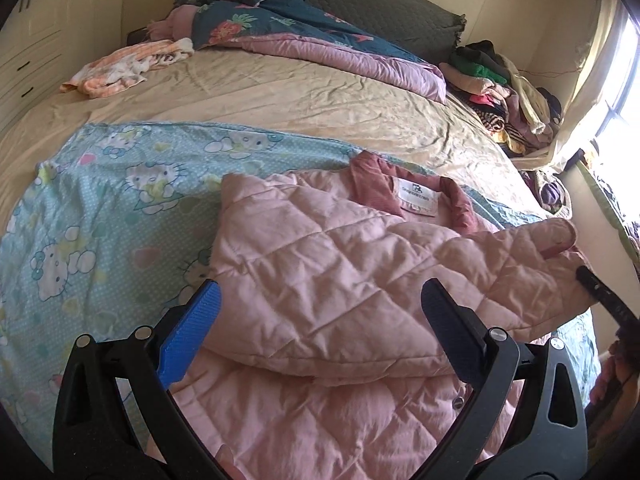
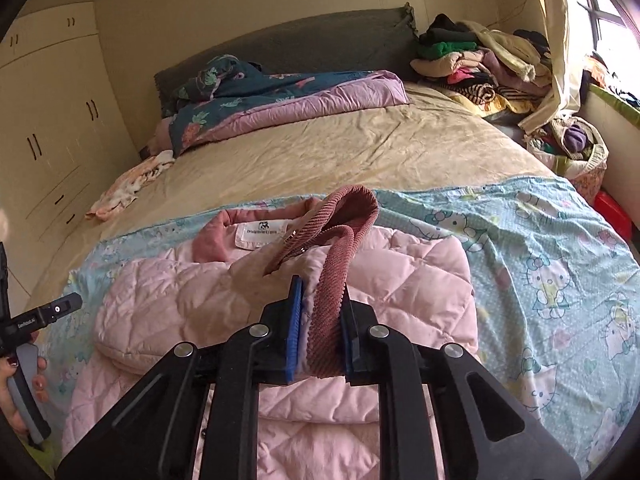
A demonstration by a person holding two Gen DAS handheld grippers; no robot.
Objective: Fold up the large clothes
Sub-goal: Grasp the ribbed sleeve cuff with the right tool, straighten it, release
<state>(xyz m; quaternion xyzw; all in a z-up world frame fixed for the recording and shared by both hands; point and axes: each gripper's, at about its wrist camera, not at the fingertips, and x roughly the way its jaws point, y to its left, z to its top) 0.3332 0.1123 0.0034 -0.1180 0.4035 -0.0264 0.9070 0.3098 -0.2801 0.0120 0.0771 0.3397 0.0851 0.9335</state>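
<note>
Hello Kitty sheet (image 1: 100, 208), floral duvet (image 1: 280, 20), clothes pile (image 2: 480, 64), wardrobe (image 2: 52, 120)

Pink quilted jacket (image 1: 320, 280) — sleeves folded in

Daylight enters from the window (image 1: 624, 92) at the right edge of both views, where panes are blown out to white glare. The bed (image 1: 280, 92) is evenly and softly lit; walls take a warm yellowish cast. Soft shadow lies under the fold of the jacket (image 1: 340, 280). Fisheye distortion bends straight lines toward the edges, and black vignette fills the corners. Focus is adequate throughout; distant clothes appear slightly soft.
</note>
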